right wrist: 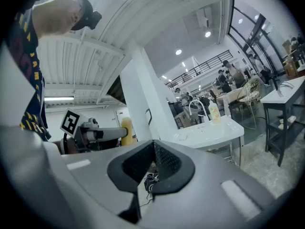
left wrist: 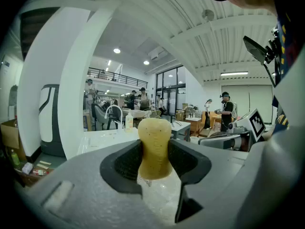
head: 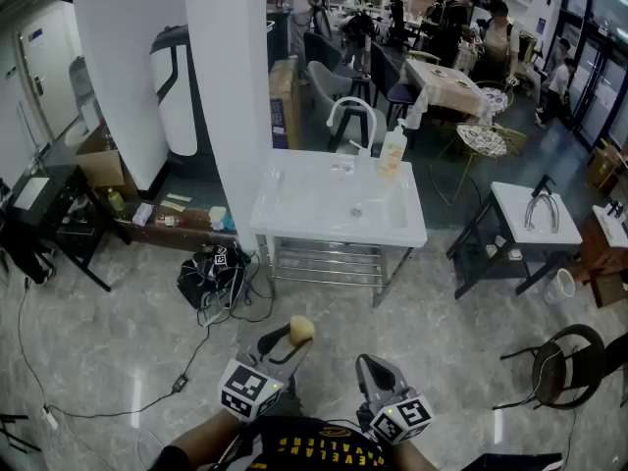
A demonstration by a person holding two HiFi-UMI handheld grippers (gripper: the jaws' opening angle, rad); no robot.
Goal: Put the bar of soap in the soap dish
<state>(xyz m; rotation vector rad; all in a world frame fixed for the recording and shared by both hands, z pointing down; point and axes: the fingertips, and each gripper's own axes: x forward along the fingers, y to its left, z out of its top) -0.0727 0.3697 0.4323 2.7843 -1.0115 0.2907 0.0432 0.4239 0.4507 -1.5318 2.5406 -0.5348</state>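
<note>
A yellowish bar of soap (head: 301, 330) stands on end between the jaws of my left gripper (head: 291, 341), low over the floor and well short of the white sink stand (head: 294, 209). In the left gripper view the soap (left wrist: 154, 132) is pinched at its waist, with the left gripper (left wrist: 155, 152) shut on it. My right gripper (head: 367, 368) is held beside it on the right. Its jaws meet, with nothing between them, in the right gripper view (right wrist: 153, 149). That view also shows the soap (right wrist: 126, 130) at the left. I cannot make out a soap dish on the sink top.
A curved white faucet (head: 351, 114) and a pale bottle (head: 392, 152) stand at the sink's back edge. A white pillar (head: 231, 96) rises left of the stand, with a black bag and cables (head: 214, 275) at its foot. Black tables (head: 535, 226) and a chair (head: 569, 361) stand to the right. People are far behind.
</note>
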